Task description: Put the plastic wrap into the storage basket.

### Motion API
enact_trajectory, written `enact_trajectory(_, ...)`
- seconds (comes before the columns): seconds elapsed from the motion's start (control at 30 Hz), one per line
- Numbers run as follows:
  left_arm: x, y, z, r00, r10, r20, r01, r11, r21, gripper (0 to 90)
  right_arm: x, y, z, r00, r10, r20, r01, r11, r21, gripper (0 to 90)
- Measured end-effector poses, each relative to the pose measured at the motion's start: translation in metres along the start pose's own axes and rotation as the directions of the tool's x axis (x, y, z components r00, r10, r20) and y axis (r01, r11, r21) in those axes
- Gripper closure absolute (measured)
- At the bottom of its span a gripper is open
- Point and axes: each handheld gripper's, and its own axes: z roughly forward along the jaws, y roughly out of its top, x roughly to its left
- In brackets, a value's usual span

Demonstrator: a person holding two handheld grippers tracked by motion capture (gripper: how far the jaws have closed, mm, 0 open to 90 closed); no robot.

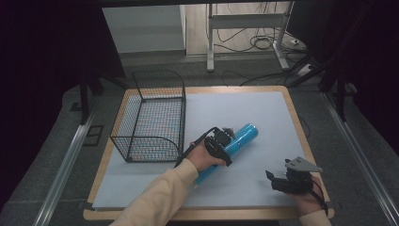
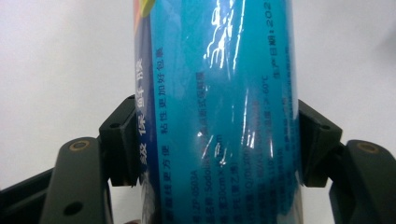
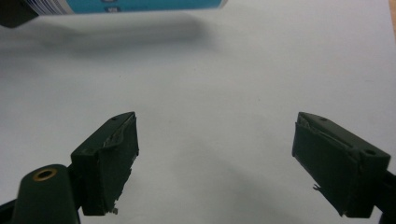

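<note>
A long blue tube-shaped package (image 1: 237,141) with printed text lies slantwise over the middle of the white mat, and my left gripper (image 1: 221,143) is shut on its middle. In the left gripper view the blue package (image 2: 219,112) stands between the two black pads (image 2: 122,140), which press on both its sides. My right gripper (image 1: 277,180) rests near the table's front right, open, with nothing between its fingers. In the right gripper view its pads (image 3: 116,158) stand wide apart over bare mat, and the blue package (image 3: 135,4) crosses the top edge.
A black wire basket (image 1: 153,117) stands at the left of the white mat (image 1: 254,103), close to the left gripper. The wooden table edge (image 1: 301,132) frames the mat. Desk legs and cables lie on the floor beyond.
</note>
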Motion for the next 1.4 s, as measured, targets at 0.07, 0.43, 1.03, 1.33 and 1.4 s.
enact_trajectory(0.07, 0.000, 0.000, -0.002, 0.9999, 0.003, -0.010, -0.003, 1.0000, -0.008, 31.3, 0.000, 0.000, 0.000, 1.0000, 0.000, 0.000, 0.000, 1.000, 0.000, 14.8)
enact_trajectory(0.43, 0.000, 0.003, -0.020, 0.9995, 0.013, -0.030, -0.015, 0.9983, -0.057, 31.4, -0.001, 0.000, 0.000, 1.0000, 0.000, 0.001, 0.000, 1.000, 0.001, 14.8)
enact_trajectory(1.03, 0.002, 0.011, -0.058, 0.9980, 0.037, -0.052, -0.044, 0.9910, -0.126, 31.4, 0.004, 0.004, -0.003, 0.9996, -0.016, -0.024, 0.015, 0.999, -0.036, 15.0)
enact_trajectory(1.33, 0.004, 0.019, -0.073, 0.9973, 0.041, -0.061, -0.050, 0.9875, -0.149, 31.5, 0.004, 0.004, -0.005, 0.9996, -0.019, -0.022, 0.018, 0.999, -0.041, 15.1)
enact_trajectory(1.4, 0.006, 0.020, -0.077, 0.9972, 0.044, -0.060, -0.053, 0.9864, -0.156, 31.5, 0.003, 0.004, -0.005, 0.9997, -0.018, -0.019, 0.017, 0.999, -0.040, 15.1)
